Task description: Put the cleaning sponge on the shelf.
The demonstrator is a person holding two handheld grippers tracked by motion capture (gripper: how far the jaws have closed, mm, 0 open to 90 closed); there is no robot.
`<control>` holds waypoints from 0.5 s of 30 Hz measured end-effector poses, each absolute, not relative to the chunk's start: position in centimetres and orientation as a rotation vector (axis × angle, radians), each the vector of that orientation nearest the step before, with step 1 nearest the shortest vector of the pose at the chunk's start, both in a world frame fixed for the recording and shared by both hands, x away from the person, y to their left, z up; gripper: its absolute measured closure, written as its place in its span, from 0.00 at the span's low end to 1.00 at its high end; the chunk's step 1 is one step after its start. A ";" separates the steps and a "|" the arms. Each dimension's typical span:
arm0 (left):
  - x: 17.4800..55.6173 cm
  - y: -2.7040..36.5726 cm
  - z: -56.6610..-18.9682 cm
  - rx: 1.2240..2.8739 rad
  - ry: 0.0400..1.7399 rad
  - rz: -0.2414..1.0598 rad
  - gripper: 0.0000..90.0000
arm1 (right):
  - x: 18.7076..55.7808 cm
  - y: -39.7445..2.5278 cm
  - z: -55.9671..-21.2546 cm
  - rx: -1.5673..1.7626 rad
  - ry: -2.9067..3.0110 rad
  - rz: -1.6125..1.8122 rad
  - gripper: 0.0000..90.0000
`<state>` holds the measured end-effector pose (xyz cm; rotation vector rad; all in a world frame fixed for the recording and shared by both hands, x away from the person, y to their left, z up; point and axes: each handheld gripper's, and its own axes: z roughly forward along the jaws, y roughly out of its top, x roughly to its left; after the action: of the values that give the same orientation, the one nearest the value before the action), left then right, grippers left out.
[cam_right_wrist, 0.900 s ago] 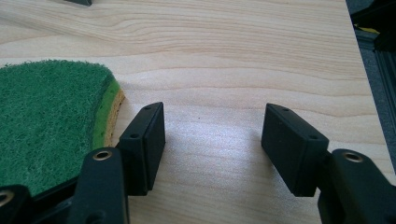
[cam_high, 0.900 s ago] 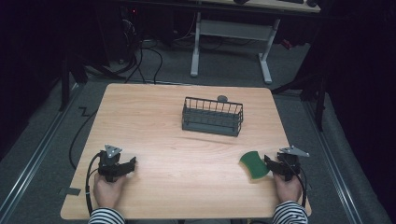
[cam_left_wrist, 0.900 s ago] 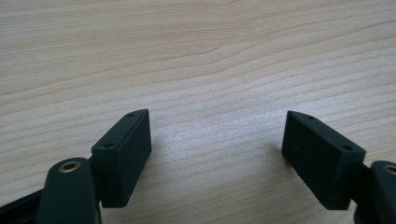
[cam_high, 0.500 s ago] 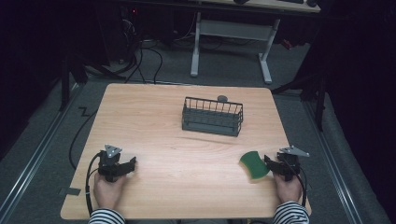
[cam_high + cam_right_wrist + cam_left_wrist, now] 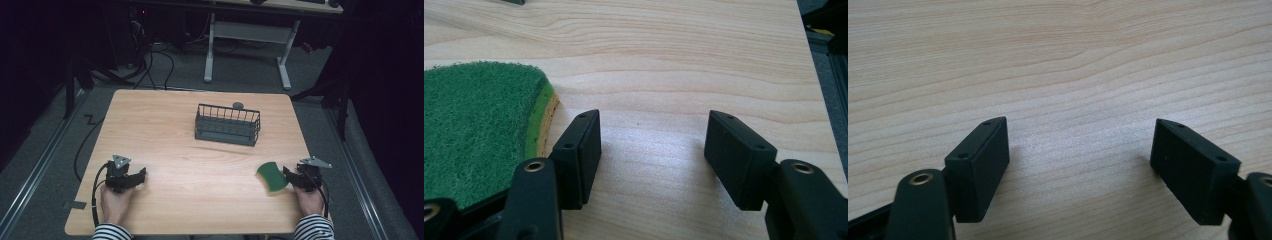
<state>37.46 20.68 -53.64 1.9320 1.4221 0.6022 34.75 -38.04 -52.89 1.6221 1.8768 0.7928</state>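
A green scouring sponge [image 5: 272,176] with a yellow underside lies flat on the wooden table [image 5: 200,145] near its front right corner. My right gripper [image 5: 292,176] rests just right of it, jaws open and empty; in the right gripper view the sponge [image 5: 479,130] sits outside the left fingertip [image 5: 579,157], with bare wood between the jaws at the right gripper [image 5: 651,155]. My left gripper [image 5: 139,176] rests at the front left, open over bare wood, as the left gripper view shows at the left gripper [image 5: 1080,165].
A dark wire basket [image 5: 228,125] stands upright at the table's middle back, with a small grey round object [image 5: 238,105] behind it. Desk legs and cables occupy the floor beyond the far edge. The table edge [image 5: 811,75] runs close to my right gripper.
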 end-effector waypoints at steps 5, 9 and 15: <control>37.6 20.6 -53.5 1.925 1.414 0.569 0.30 | 34.6 -38.1 -52.1 1.643 1.856 0.806 0.46; 38.1 19.6 -52.8 1.939 1.375 0.522 0.31 | 34.3 -38.4 -51.1 1.629 1.832 0.879 0.48; 39.0 17.2 -50.4 1.931 1.269 0.452 0.34 | 34.2 -37.8 -49.2 1.587 1.855 0.982 0.52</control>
<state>38.98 17.24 -50.36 1.9306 1.2694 0.4518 34.18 -37.83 -49.16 1.5866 1.8551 0.9815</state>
